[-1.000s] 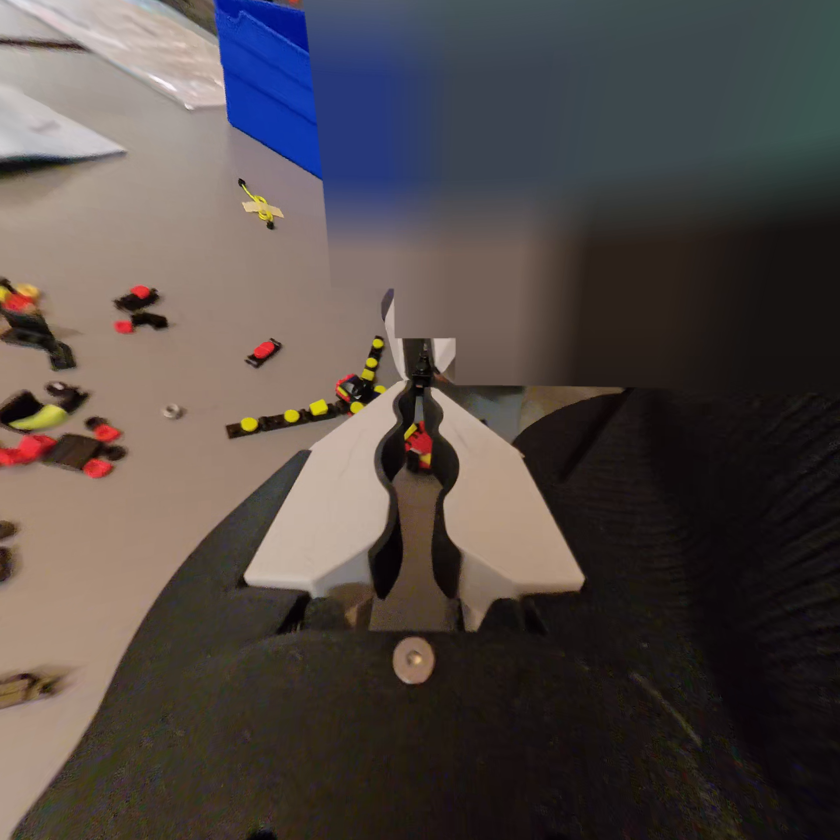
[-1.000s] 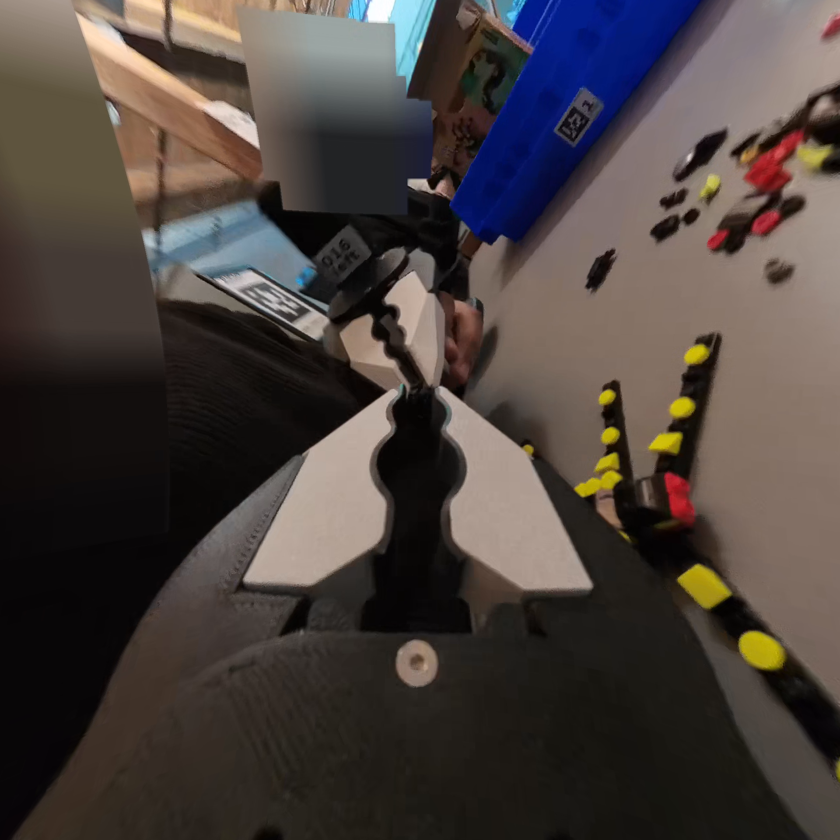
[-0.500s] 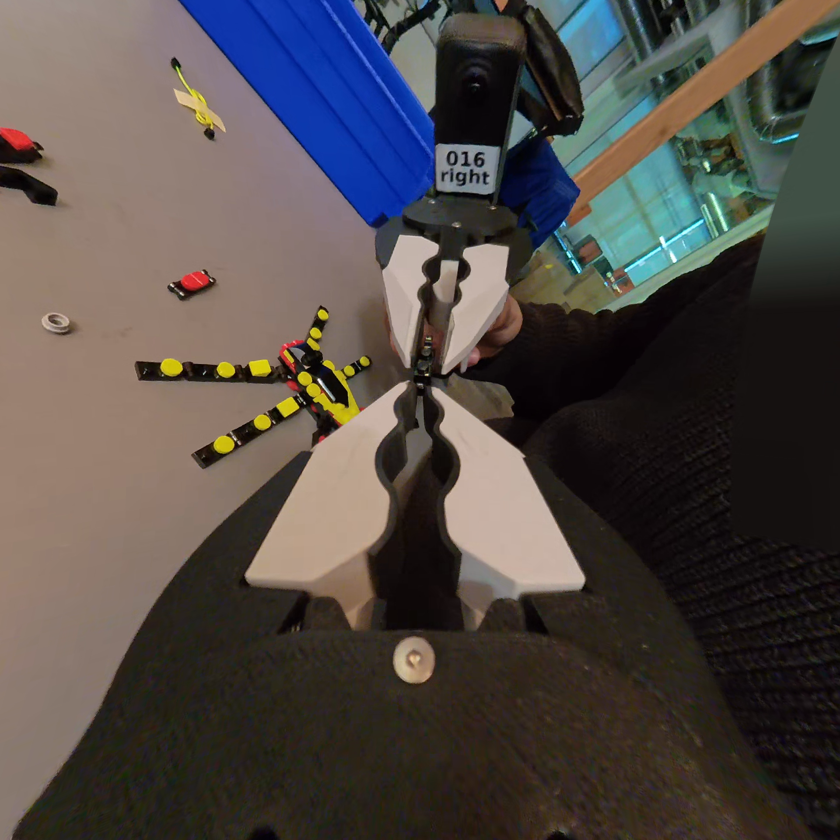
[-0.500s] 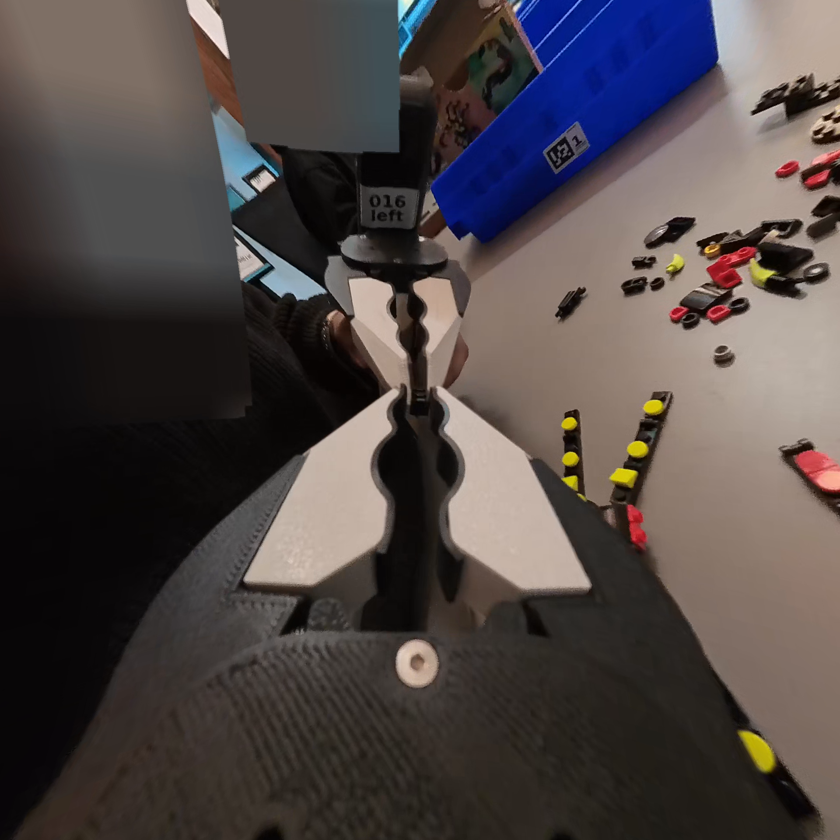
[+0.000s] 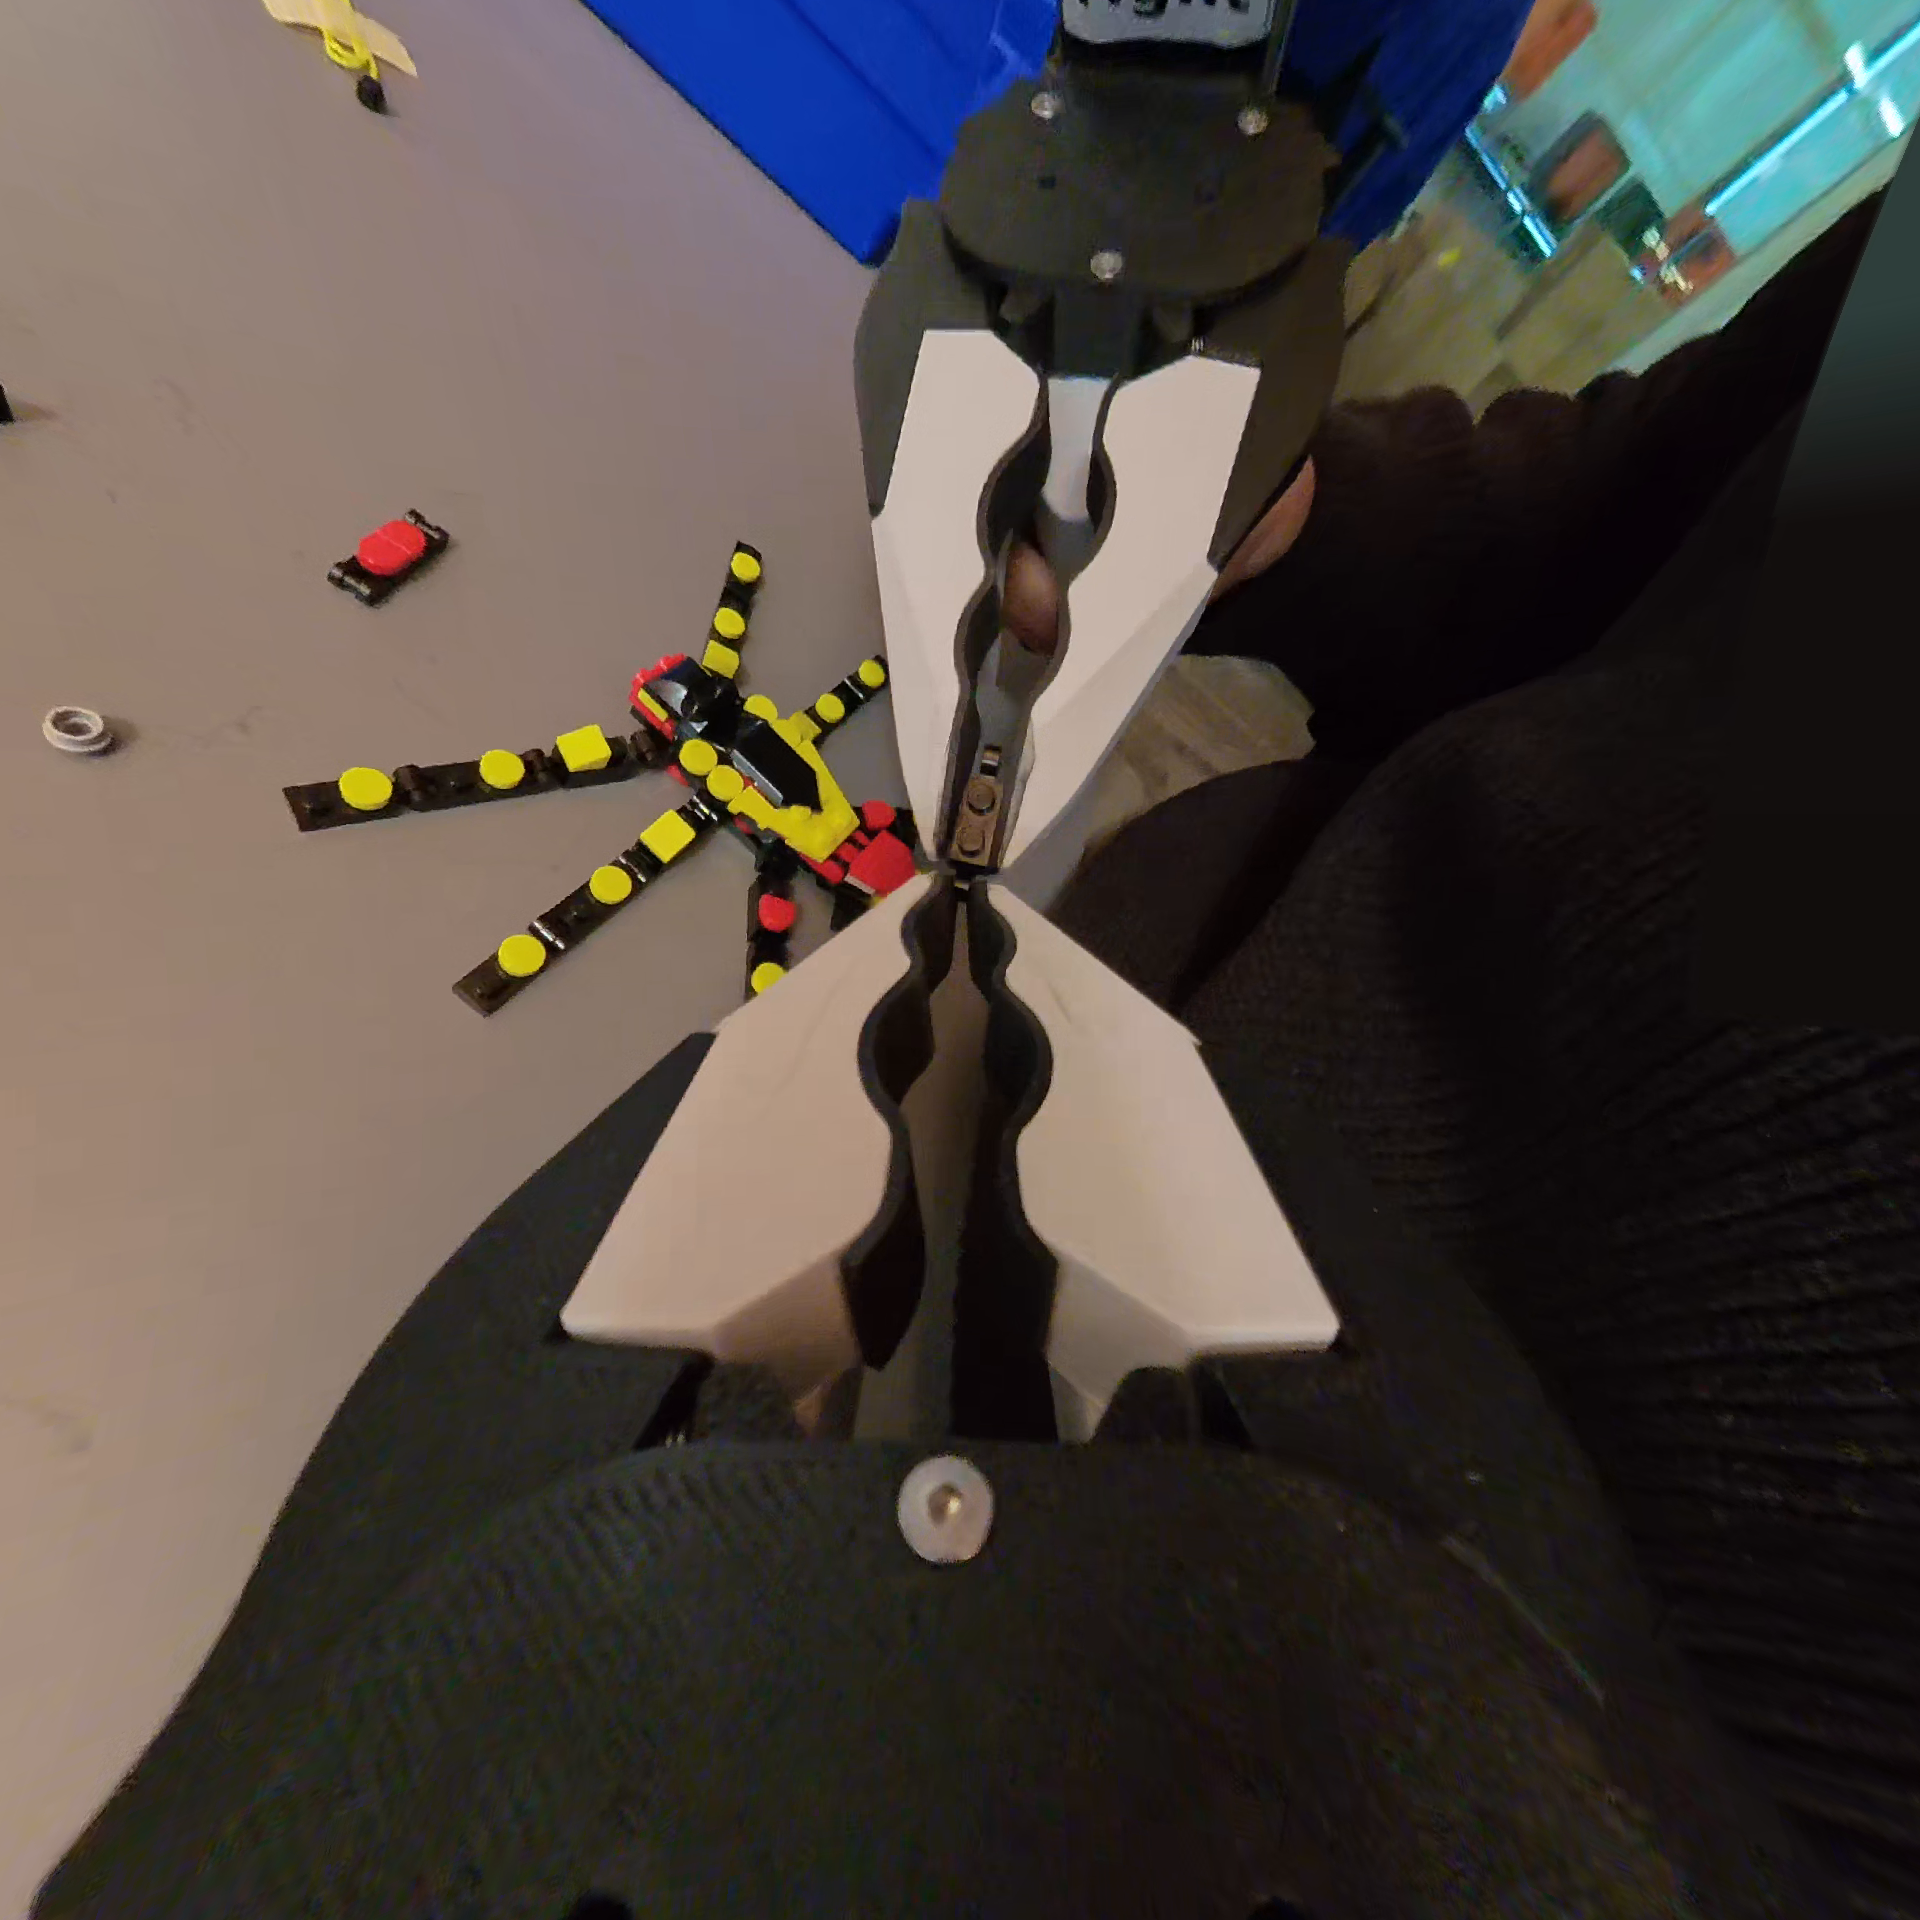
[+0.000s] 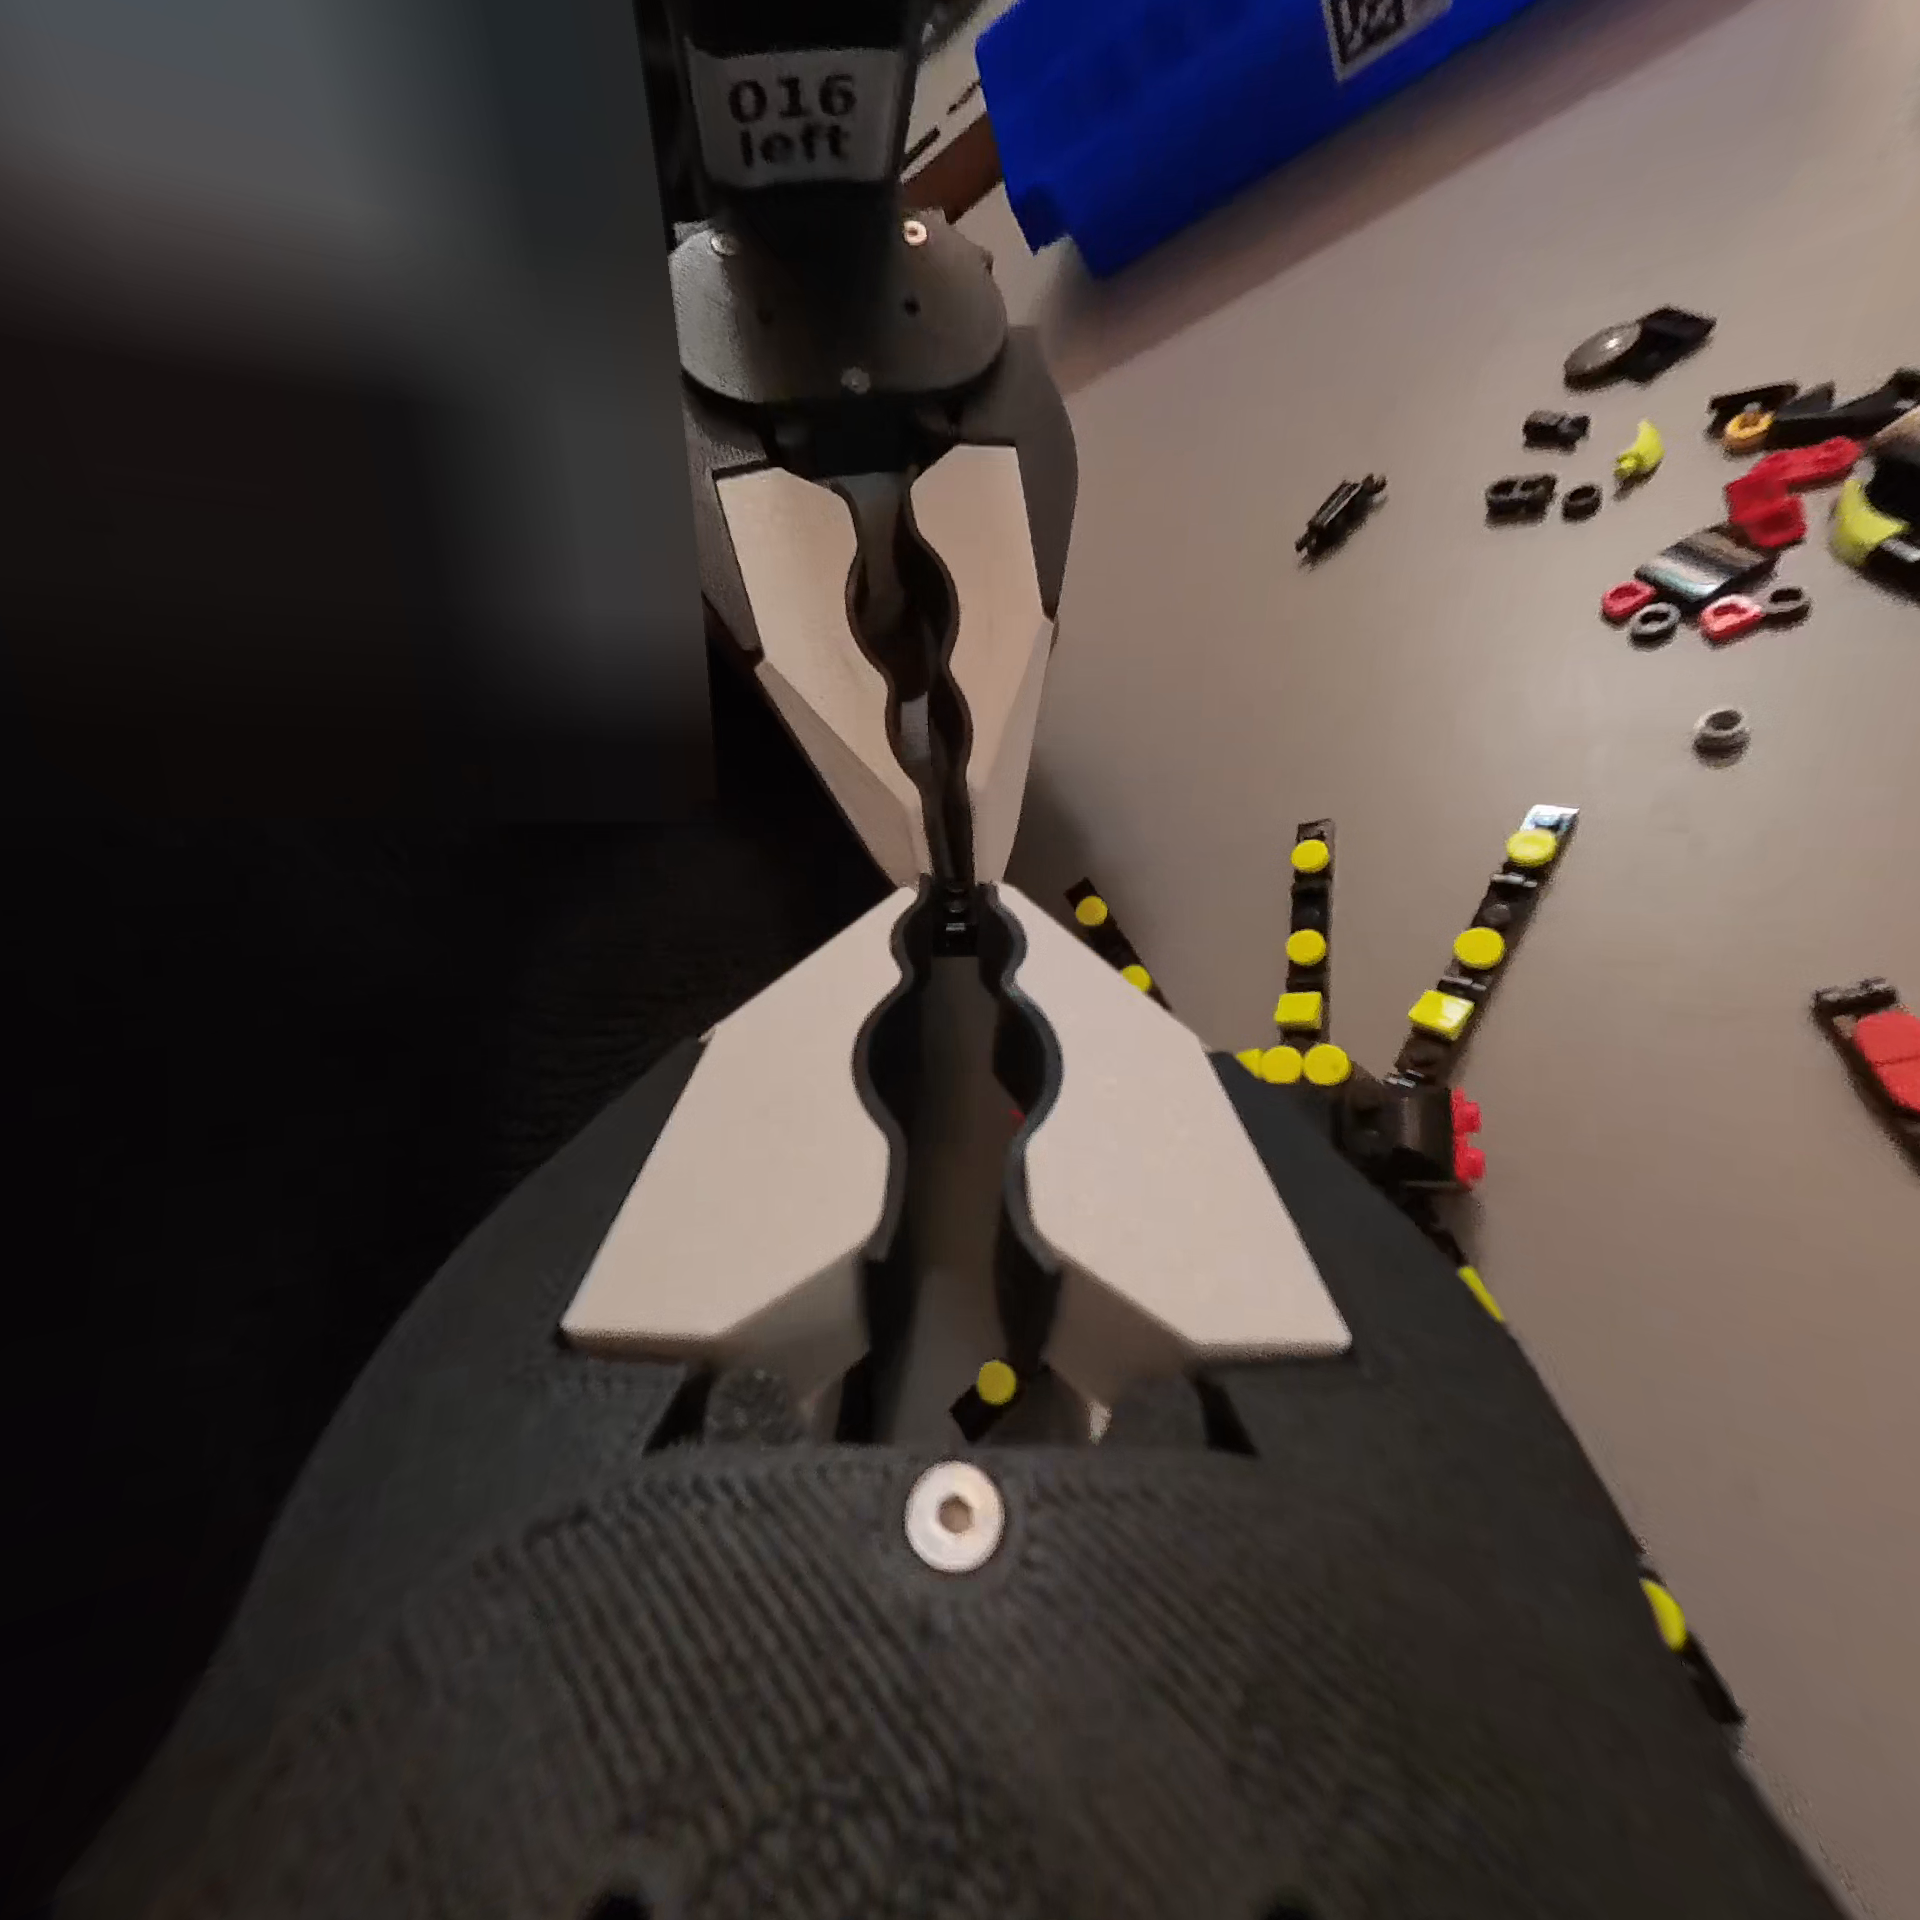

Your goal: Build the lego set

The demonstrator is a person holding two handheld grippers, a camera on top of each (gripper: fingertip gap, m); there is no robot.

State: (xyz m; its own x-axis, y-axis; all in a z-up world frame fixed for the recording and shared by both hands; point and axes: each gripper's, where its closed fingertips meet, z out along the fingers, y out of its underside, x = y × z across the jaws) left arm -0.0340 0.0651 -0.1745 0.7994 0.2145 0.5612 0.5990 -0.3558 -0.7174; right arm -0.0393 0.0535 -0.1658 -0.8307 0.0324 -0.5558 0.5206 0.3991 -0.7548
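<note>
Both grippers meet tip to tip above the table. In the left wrist view my left gripper [image 5: 956,885] is shut, pinching the near end of a small black lego piece. My right gripper [image 5: 975,836] comes down from the top and is shut on a black studded plate [image 5: 978,816]. In the right wrist view my right gripper [image 6: 951,896] holds the black plate [image 6: 952,923], with the left gripper [image 6: 943,864] straight ahead. Whether the two pieces are joined is hidden. The spider-like model [image 5: 758,769], black legs with yellow studs, lies on the table below; it also shows in the right wrist view [image 6: 1397,1127].
A blue bin [image 5: 831,125] stands at the back, also in the right wrist view [image 6: 1195,135]. Loose black, red and yellow parts [image 6: 1714,540] lie beyond the model. A red-topped black piece [image 5: 387,556] and a grey ring [image 5: 75,727] lie apart. A dark sleeve [image 5: 1558,1039] fills the right. Only a small space, under 4 cm, lies between the two pairs of fingers.
The two grippers have come closer and now touch tip to tip. Both views have swung, so the other gripper looms larger and the model sits lower left of the tips.
</note>
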